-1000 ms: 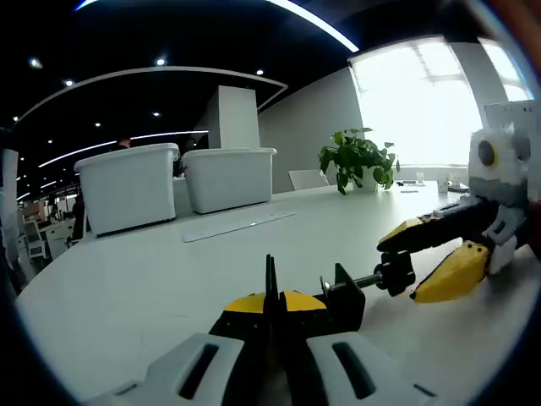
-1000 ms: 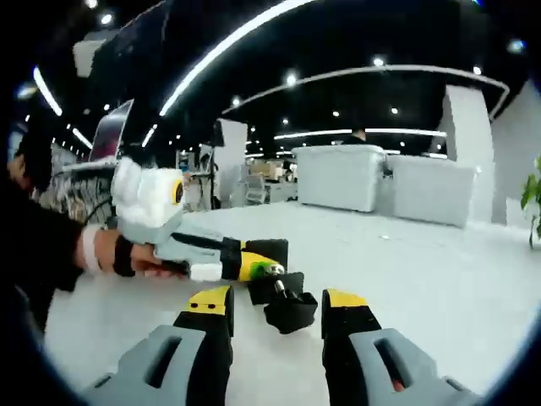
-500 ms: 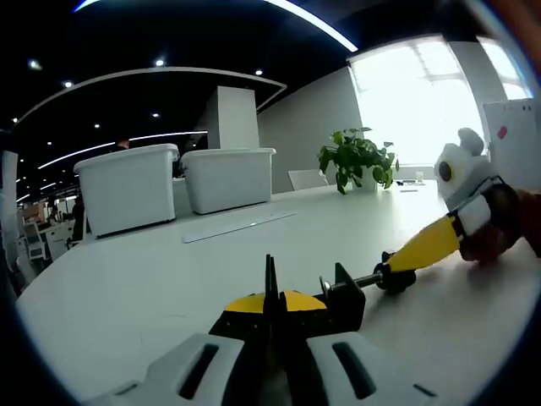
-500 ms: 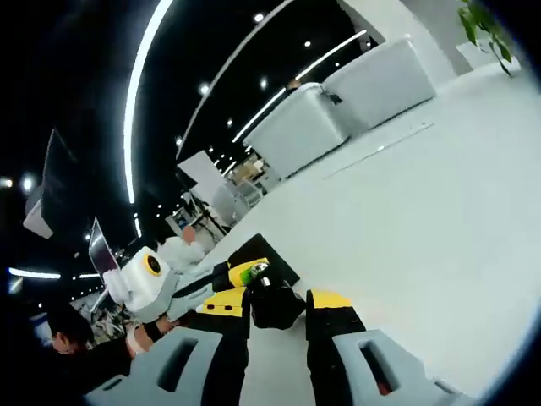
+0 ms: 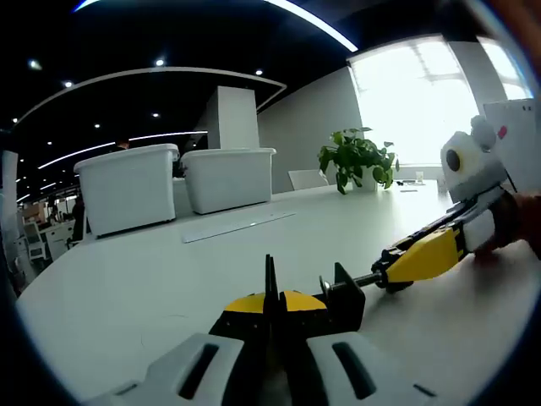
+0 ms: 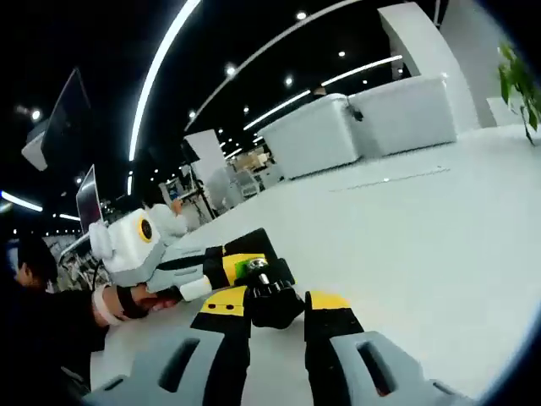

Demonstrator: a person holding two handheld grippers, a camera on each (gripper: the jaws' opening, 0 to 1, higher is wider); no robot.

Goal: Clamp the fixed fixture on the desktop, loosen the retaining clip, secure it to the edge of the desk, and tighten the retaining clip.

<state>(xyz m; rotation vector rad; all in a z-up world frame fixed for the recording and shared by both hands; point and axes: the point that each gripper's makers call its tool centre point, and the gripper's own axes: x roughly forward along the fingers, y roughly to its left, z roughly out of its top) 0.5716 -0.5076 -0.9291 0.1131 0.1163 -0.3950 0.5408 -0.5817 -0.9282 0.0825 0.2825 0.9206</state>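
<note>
Clamp on desk: body pinched between closed jaws of left gripper; knob re-rolled between right gripper jaws, closed on it; loosening judged underway.

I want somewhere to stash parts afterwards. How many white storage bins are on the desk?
2. The left bin and the right bin stand side by side at the far side of the desk, behind the ruler. Others may sit out of view.

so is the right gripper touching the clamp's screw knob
Touching. In the right gripper view the right gripper has both jaws pressed against the black knob, with no gap on either side.
</note>
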